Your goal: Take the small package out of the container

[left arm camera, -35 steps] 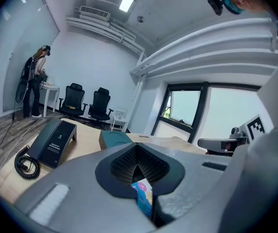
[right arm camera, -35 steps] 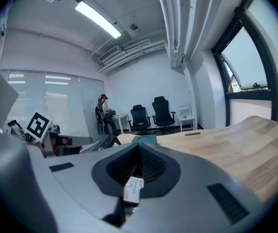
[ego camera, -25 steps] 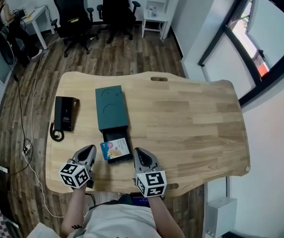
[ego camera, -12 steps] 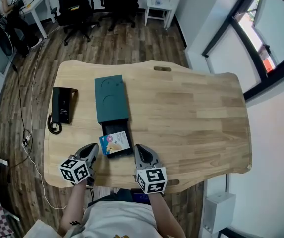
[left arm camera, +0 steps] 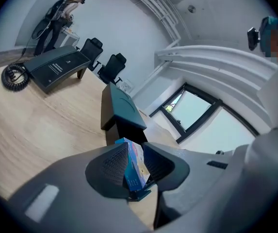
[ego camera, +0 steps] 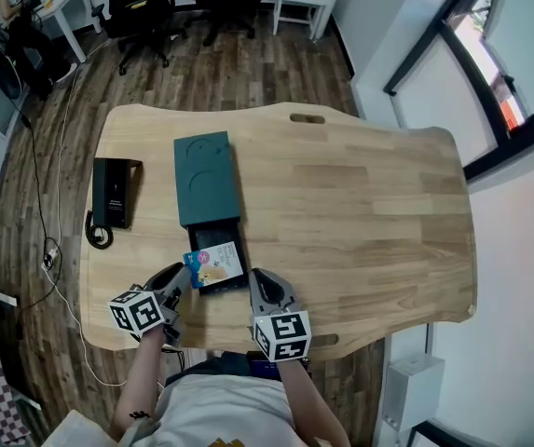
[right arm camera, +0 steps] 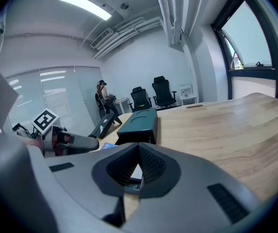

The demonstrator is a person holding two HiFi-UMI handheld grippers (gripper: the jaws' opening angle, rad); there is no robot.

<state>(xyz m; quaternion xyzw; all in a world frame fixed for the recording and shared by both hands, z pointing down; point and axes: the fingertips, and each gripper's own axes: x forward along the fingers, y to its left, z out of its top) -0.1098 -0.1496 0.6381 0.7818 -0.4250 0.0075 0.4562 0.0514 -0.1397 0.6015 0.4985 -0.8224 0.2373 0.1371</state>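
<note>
A teal box container lies on the wooden table with its black drawer pulled out toward me. The small colourful package rests in the drawer, its left corner poking over the drawer's side. My left gripper is at that corner. In the left gripper view the package stands edge-on between the jaws, which are opening; the pads sit close on both sides. My right gripper hovers just right of the drawer, jaws shut with nothing held.
A black desk telephone with a coiled cord lies left of the container. The near table edge runs just under both grippers. Office chairs and a small desk stand on the floor beyond the table.
My left gripper has moved forward and right from beside the drawer to the package's left corner, which now sits between its jaws. The right gripper has barely moved.
</note>
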